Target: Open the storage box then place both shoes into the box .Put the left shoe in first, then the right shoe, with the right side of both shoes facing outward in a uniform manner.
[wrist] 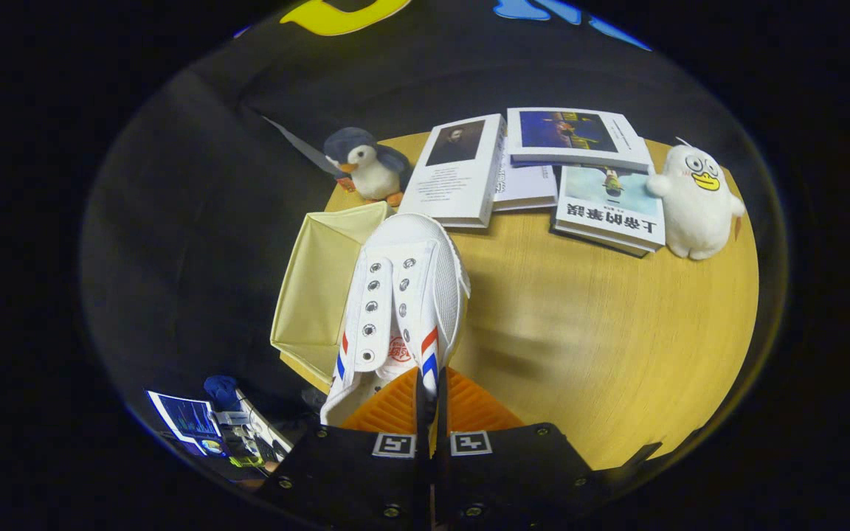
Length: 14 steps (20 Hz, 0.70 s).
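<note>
A white canvas shoe (403,295) with red and blue side stripes and empty eyelets hangs from my gripper (431,402), toe pointing away from me. Both fingers are shut on the shoe's right side wall near the heel opening. The shoe is held above the wooden table (602,332), partly over the right edge of a pale yellow fabric storage box (318,291). The box stands open at the table's left edge, and the part of its inside that shows holds nothing.
Beyond the shoe lie several books (462,169) across the back of the table. A grey penguin plush (367,166) stands behind the box, and a white duck plush (696,203) sits at the far right. A screen (189,420) is below the table's left edge.
</note>
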Available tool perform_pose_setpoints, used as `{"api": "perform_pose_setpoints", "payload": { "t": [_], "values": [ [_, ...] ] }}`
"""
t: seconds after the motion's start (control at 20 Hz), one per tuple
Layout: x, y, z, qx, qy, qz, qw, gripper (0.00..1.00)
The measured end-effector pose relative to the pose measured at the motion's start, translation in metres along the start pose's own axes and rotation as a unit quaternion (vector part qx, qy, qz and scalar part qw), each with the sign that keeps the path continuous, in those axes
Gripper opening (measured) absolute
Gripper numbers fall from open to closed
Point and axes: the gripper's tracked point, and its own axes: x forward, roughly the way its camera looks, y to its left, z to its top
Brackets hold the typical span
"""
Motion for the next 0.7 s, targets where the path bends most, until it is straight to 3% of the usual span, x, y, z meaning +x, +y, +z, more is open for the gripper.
{"api": "perform_pose_setpoints", "payload": {
  "t": [0.35, 0.7],
  "values": [
    [0.019, 0.071, 0.031, -0.052, 0.004, 0.030, 0.998, 0.03],
    [0.057, 0.123, 0.045, -0.093, 0.029, 0.034, 0.995, 0.03]
  ]
}}
